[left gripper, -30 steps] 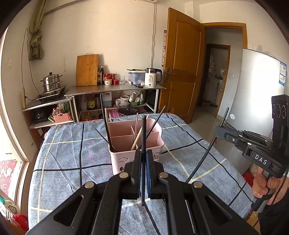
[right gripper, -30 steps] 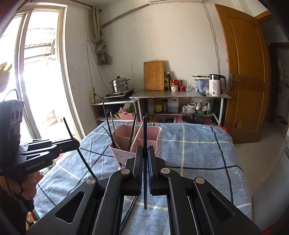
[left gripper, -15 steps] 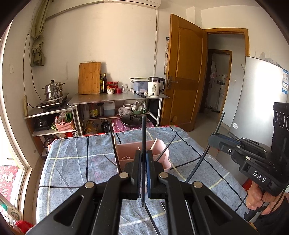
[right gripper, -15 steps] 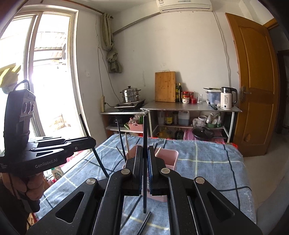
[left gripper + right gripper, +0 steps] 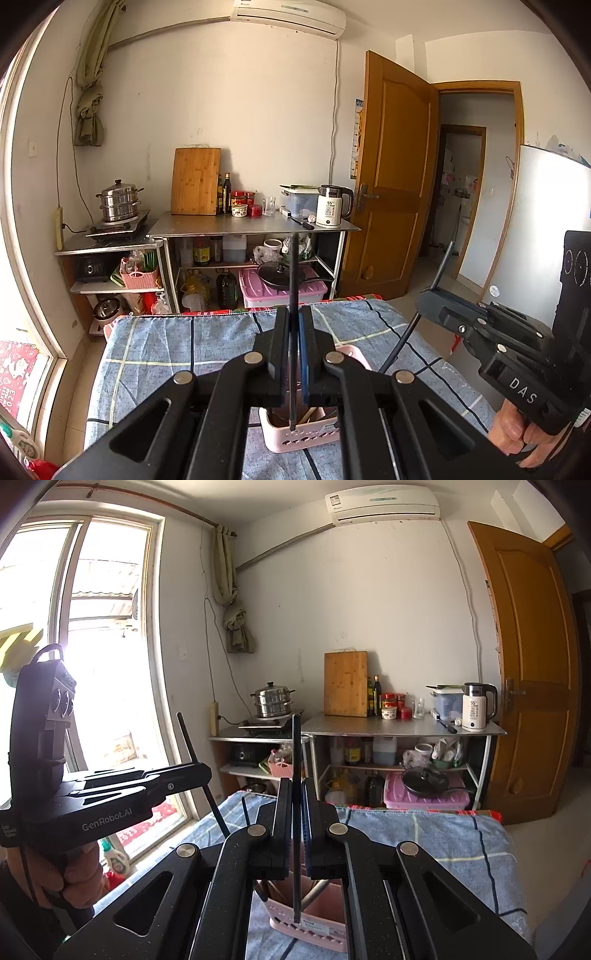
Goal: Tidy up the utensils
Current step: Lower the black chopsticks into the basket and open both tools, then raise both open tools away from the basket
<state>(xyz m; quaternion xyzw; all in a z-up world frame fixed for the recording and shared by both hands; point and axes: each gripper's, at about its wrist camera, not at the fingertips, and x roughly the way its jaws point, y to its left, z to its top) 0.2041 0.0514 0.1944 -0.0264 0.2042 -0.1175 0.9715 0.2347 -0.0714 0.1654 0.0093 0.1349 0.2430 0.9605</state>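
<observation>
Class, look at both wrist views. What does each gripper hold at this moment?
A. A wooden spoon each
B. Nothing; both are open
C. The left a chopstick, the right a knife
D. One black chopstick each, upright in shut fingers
D: the left gripper and the right gripper each clamp an upright black chopstick above the pink holder.

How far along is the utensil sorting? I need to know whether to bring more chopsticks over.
Some utensils already stand in the pink utensil holder on the blue checked cloth. In hand: the left gripper and the right gripper each pinch one black chopstick, held above the holder. Left: lowering both into a compartment. No loose utensils show on the visible cloth.
</observation>
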